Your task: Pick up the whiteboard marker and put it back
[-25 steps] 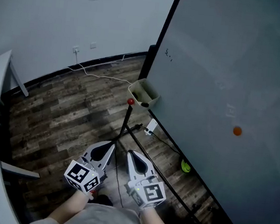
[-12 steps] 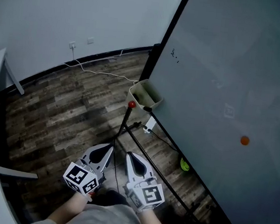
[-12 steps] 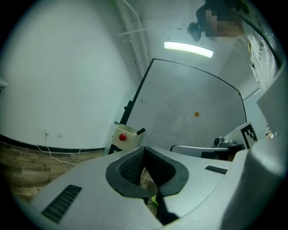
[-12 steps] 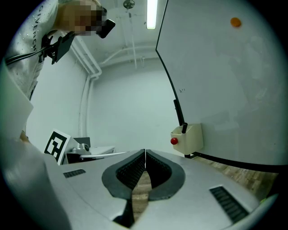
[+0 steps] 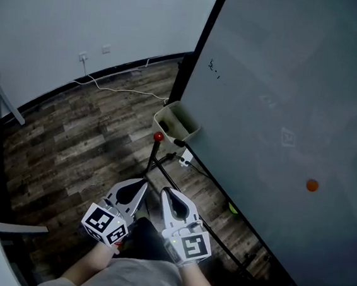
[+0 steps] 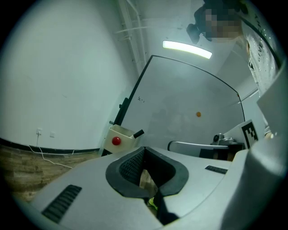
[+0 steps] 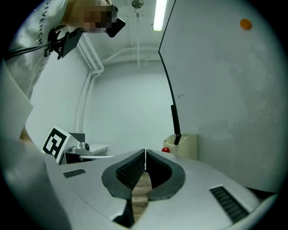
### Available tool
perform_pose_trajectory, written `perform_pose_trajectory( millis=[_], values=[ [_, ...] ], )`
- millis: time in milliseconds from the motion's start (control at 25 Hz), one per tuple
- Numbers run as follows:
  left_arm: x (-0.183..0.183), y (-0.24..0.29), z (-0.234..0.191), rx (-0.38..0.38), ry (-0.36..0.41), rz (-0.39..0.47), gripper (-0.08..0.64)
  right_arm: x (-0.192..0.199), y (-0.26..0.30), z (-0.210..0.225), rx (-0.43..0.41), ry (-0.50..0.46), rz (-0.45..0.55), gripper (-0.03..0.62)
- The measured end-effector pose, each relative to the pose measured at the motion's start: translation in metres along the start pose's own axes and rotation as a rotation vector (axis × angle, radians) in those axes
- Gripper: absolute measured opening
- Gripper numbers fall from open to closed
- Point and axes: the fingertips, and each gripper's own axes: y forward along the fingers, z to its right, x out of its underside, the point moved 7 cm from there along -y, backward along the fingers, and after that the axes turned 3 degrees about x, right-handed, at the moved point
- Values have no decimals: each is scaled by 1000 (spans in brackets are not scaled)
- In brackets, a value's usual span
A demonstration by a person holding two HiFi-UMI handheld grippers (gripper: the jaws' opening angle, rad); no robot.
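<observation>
In the head view, the whiteboard marker point(image 5: 180, 143) pokes out of a small box point(image 5: 166, 123). The box hangs at the left bottom corner of the whiteboard point(image 5: 282, 118). A red ball point(image 5: 158, 136) sits just beside it. The left gripper point(image 5: 141, 183) and right gripper point(image 5: 165, 194) are held near the person, side by side, well apart from the marker.

In the left gripper view, the jaws are squeezed together with nothing in them. The marker sticks out of the box on a slant.

In the right gripper view, the jaws are pressed together too, and empty.

The marker is probably light, hard and smooth, so it could slip. It looks best to grab it across the middle.
</observation>
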Motion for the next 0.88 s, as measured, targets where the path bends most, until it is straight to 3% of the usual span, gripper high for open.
perform_pose_trajectory(
  millis=[760,880],
  values=[
    [-19,82,-47,21,19,-8,15,-26,66,77,17,-50,37,25],
    [-17,89,-53,20,13,-12,15,-26,75,83,4,-44,36,114]
  ],
)
